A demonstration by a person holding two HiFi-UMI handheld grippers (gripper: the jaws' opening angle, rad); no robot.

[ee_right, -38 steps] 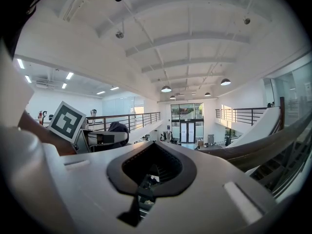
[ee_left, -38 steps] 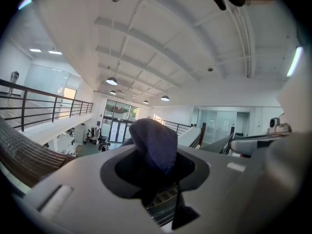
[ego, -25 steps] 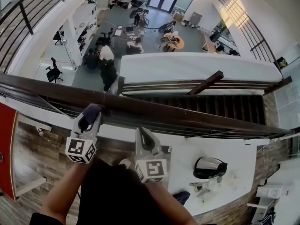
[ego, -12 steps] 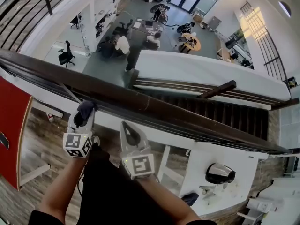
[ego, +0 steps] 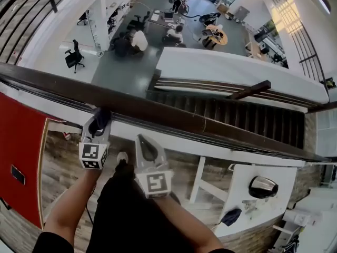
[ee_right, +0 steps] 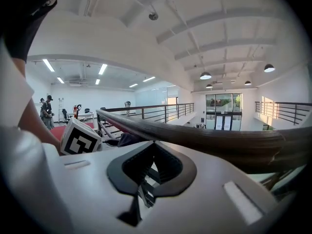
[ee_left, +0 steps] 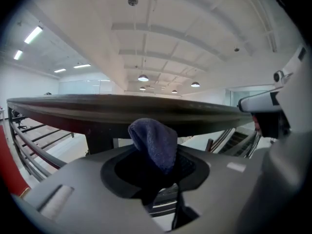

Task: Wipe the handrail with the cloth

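Fingers of left gripper (ee_left: 155,172) clamped on blue cloth (ee_left: 154,141), cloth bunched up at gripper's 12 o'clock, tip against near edge of dark handrail (ego: 174,117). Right gripper (ego: 146,141), at 3 o'clock of left, fingers closed on nothing, nose just short of rail. Rail crosses head view from 9 to 4 o'clock.

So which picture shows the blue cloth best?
The left gripper view: the cloth sits big in the middle, pinched in the left gripper. The head view shows only a small dark lump; the right gripper view, a sliver.
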